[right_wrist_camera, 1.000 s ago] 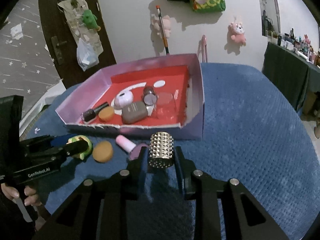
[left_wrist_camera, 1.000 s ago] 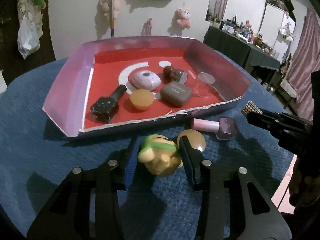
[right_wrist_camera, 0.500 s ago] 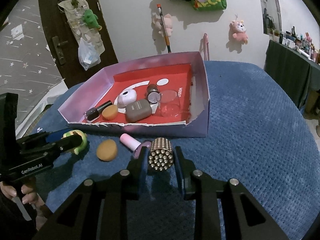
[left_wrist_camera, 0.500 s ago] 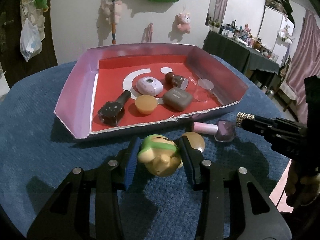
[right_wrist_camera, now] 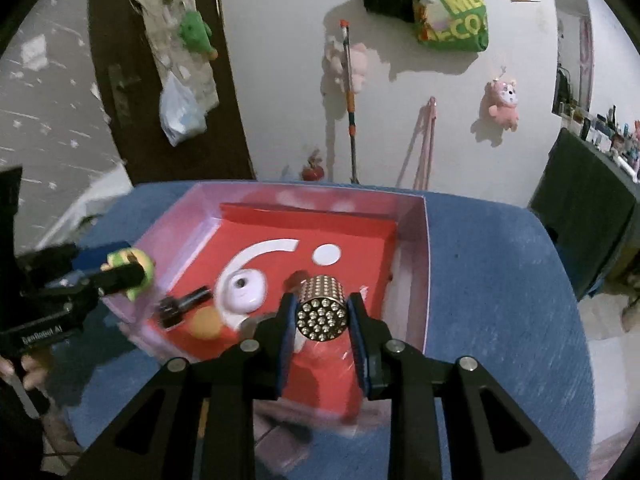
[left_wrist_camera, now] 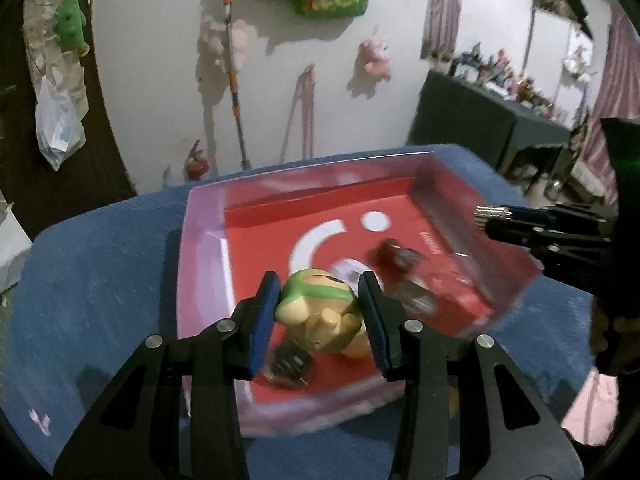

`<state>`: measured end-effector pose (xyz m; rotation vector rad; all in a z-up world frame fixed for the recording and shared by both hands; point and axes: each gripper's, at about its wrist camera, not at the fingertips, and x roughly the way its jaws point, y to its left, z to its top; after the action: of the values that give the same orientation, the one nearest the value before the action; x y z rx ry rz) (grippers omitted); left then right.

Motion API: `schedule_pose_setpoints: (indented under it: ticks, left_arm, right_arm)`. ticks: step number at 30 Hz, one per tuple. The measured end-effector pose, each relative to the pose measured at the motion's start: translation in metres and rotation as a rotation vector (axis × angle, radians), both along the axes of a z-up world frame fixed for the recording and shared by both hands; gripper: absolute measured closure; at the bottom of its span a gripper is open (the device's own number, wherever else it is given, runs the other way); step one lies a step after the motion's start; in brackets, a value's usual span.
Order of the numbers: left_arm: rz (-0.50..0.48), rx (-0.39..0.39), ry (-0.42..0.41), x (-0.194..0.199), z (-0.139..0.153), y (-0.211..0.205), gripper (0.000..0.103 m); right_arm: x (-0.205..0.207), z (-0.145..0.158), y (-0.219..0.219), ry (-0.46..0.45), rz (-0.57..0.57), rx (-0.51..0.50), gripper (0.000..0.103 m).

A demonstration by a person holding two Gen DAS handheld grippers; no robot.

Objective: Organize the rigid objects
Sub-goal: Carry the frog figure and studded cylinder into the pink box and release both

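Sitting on the blue tabletop (right_wrist_camera: 492, 280), the pink-walled tray (right_wrist_camera: 418, 264) with a red floor holds a white oval case (right_wrist_camera: 244, 292), a dark nail-polish bottle (right_wrist_camera: 182, 306), an orange round piece (right_wrist_camera: 204, 324) and other blurred small items. The left gripper (left_wrist_camera: 320, 312) hangs over the tray's near-left part, its fingers (left_wrist_camera: 264, 316) clamped on a green-capped toy figure (left_wrist_camera: 320, 316). The right gripper (right_wrist_camera: 320, 314) hovers above the tray's near edge, fingers (right_wrist_camera: 360, 340) pinching a studded metal cylinder (right_wrist_camera: 321, 309) lying end-on to the camera. Open red floor lies toward the tray's far wall, with bare blue surface to the tray's right.
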<state>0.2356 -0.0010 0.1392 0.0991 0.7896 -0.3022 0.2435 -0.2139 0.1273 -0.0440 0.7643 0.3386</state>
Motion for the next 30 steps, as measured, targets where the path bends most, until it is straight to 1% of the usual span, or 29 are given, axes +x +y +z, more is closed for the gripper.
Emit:
schedule_pose_setpoints:
  ticks: [3, 6, 8, 12, 14, 17, 21, 23, 25, 30]
  left_arm:
    - [-0.010, 0.035, 0.027, 0.029, -0.007, 0.000, 0.064]
    - [0.001, 0.069, 0.072, 0.054, -0.021, -0.003, 0.064]
    - [-0.001, 0.088, 0.095, 0.062, -0.029, -0.006, 0.064]
    - [0.003, 0.165, 0.140, 0.078, -0.048, -0.012, 0.064]
    - [0.004, 0.177, 0.156, 0.082, -0.053, -0.013, 0.064]
    - [0.014, 0.189, 0.174, 0.087, -0.058, -0.011, 0.064]
    - [0.035, 0.175, 0.199, 0.094, -0.063, -0.006, 0.064]
    - [0.044, 0.162, 0.209, 0.098, -0.066, -0.004, 0.064]
    - [0.042, 0.159, 0.199, 0.098, -0.067, -0.006, 0.064]
    - [0.024, 0.178, 0.197, 0.095, -0.068, -0.008, 0.064]
  right_arm:
    - [0.033, -0.009, 0.008, 0.079, 0.005, -0.040, 0.075]
    - [0.055, -0.020, 0.011, 0.129, -0.010, -0.071, 0.075]
    - [0.067, -0.027, 0.014, 0.160, -0.015, -0.086, 0.075]
    - [0.082, -0.041, 0.022, 0.217, -0.021, -0.125, 0.075]
    - [0.084, -0.045, 0.028, 0.222, -0.017, -0.182, 0.075]
    - [0.088, -0.050, 0.029, 0.242, -0.022, -0.210, 0.075]
    - [0.094, -0.056, 0.035, 0.253, -0.018, -0.250, 0.075]
    - [0.097, -0.060, 0.036, 0.255, -0.025, -0.262, 0.075]
    - [0.099, -0.062, 0.036, 0.249, -0.028, -0.264, 0.075]
    - [0.100, -0.069, 0.041, 0.260, -0.027, -0.281, 0.075]
